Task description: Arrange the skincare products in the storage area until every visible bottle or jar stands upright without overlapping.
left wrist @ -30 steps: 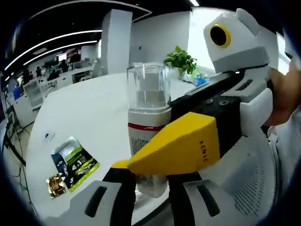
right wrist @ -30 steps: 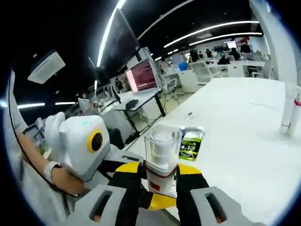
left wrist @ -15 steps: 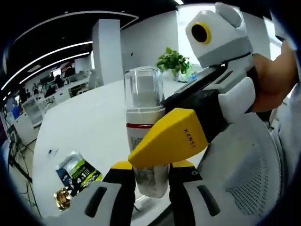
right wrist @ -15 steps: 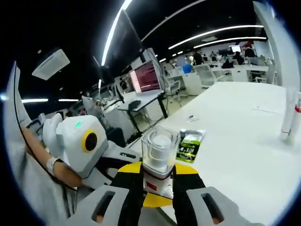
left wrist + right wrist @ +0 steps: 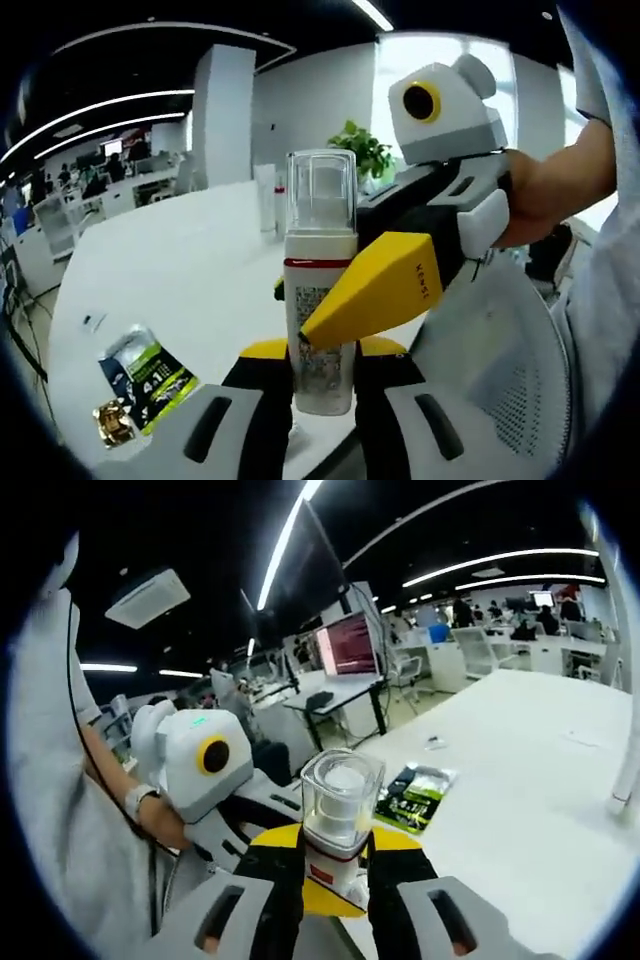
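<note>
Left gripper view: my left gripper (image 5: 322, 385) is closed on the lower body of the bottle (image 5: 320, 300), which stands upright between its jaws, held above the near edge of the white table (image 5: 190, 270). The bottle is white, with a red band and a clear cap. My right gripper (image 5: 385, 290) enters from the right with its yellow jaw tip pressed against the bottle's label side; my hand (image 5: 545, 185) grips its handle. A green packet (image 5: 150, 372) and a small gold packet (image 5: 112, 422) lie flat on the table to the left. Another white bottle (image 5: 265, 198) stands upright far back on the table, and a plant (image 5: 362, 150) is behind it.

Right gripper view: my right gripper (image 5: 334, 875) is clamped on the bottle (image 5: 338, 815) just below the red band, the clear cap rising above the jaws. My left gripper (image 5: 215, 780) shows at left, its yellow jaw beneath the bottle. The green packet (image 5: 415, 795) lies on the table (image 5: 520, 770) just beyond the bottle.
</note>
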`<action>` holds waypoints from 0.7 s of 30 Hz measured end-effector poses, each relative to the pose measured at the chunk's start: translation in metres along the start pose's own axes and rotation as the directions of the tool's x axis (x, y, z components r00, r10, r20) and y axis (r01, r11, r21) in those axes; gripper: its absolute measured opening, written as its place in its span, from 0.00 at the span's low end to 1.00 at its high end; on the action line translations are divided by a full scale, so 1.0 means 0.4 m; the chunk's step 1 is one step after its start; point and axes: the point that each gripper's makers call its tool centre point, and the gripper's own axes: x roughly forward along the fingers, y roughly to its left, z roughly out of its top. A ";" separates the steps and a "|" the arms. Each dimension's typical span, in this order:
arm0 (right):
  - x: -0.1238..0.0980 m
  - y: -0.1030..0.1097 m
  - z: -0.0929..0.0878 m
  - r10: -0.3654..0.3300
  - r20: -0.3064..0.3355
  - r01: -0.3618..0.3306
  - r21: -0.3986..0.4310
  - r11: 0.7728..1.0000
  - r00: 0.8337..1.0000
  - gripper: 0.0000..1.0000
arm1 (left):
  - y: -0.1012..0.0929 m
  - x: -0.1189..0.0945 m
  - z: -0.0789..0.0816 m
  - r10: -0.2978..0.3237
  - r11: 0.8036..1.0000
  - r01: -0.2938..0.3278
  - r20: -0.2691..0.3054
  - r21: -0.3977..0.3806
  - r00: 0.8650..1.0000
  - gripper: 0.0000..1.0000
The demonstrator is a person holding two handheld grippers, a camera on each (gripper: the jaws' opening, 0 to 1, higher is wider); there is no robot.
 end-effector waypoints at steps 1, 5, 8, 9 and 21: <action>0.002 -0.002 0.001 -0.007 0.005 0.007 0.010 1.000 1.000 0.17 | 0.005 -0.001 -0.002 0.001 1.000 -0.001 -0.003 -0.013 1.000 0.19; 0.021 -0.005 -0.004 -0.042 0.008 0.041 0.075 0.996 0.999 0.18 | 0.039 -0.011 0.006 0.045 0.993 -0.042 0.029 -0.112 0.999 0.19; 0.032 0.001 -0.020 -0.058 -0.020 0.059 0.075 0.995 0.998 0.25 | 0.063 -0.018 0.005 0.070 0.983 -0.063 0.036 -0.172 0.997 0.19; 0.033 0.003 -0.013 -0.058 -0.002 0.058 0.097 0.994 0.998 0.25 | 0.071 -0.021 0.002 0.078 0.980 -0.070 0.035 -0.184 0.996 0.19; 0.049 -0.021 -0.003 -0.150 -0.014 0.150 0.190 0.970 0.989 0.15 | 0.071 -0.013 -0.009 0.126 0.989 -0.126 -0.001 -0.080 0.992 0.19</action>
